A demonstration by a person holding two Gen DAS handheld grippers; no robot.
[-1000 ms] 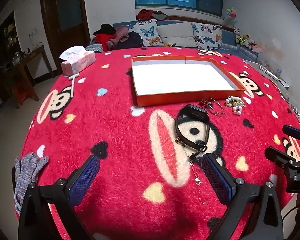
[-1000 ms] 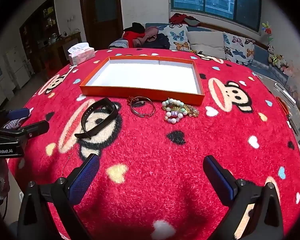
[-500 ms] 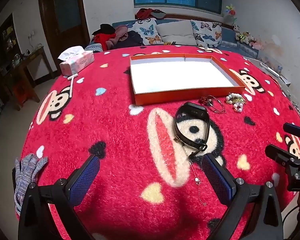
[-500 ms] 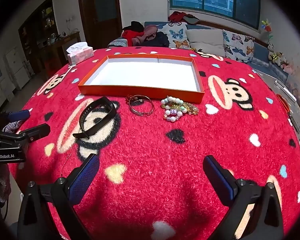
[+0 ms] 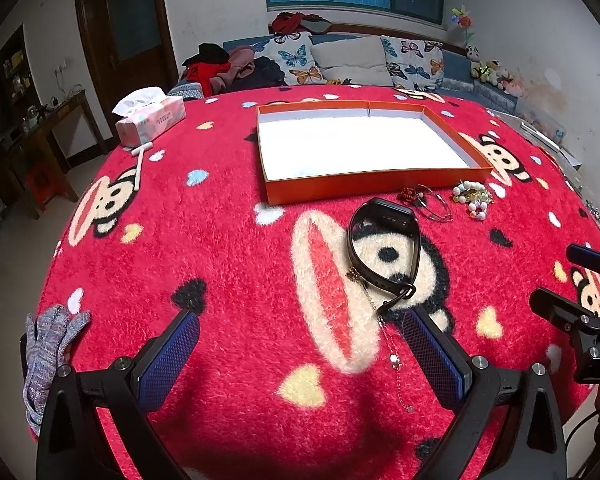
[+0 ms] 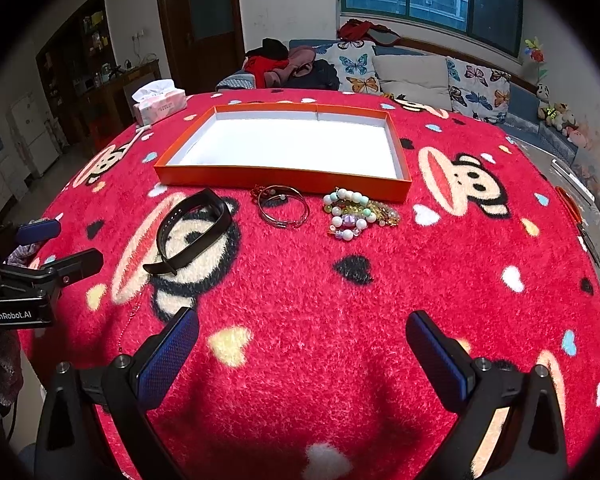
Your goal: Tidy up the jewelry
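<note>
An orange tray with a white floor lies flat on the counter, which is covered by a red plush cloth printed with monkey faces and hearts; the tray holds nothing. All the jewelry sits outside the tray, along its near wall. A black wristband lies looped on the cloth just off the tray's near left corner, with a thin chain necklace trailing from under it toward the camera in the left wrist view. Just beside the middle of the tray's near wall rest thin metal bangles with a small red piece against them, and next to them, nearer the tray's right corner, is a cluster of beaded bracelets touching a gold-coloured chain. A pink tissue box stands well beyond the tray's far left corner, and a grey knit glove hangs at the counter's left edge. The left claw hovers spread wide and empty above the cloth, short of the wristband, its right finger close to the necklace. The right claw is likewise spread and empty, on the near side of the tray, well short of the bracelets.
</note>
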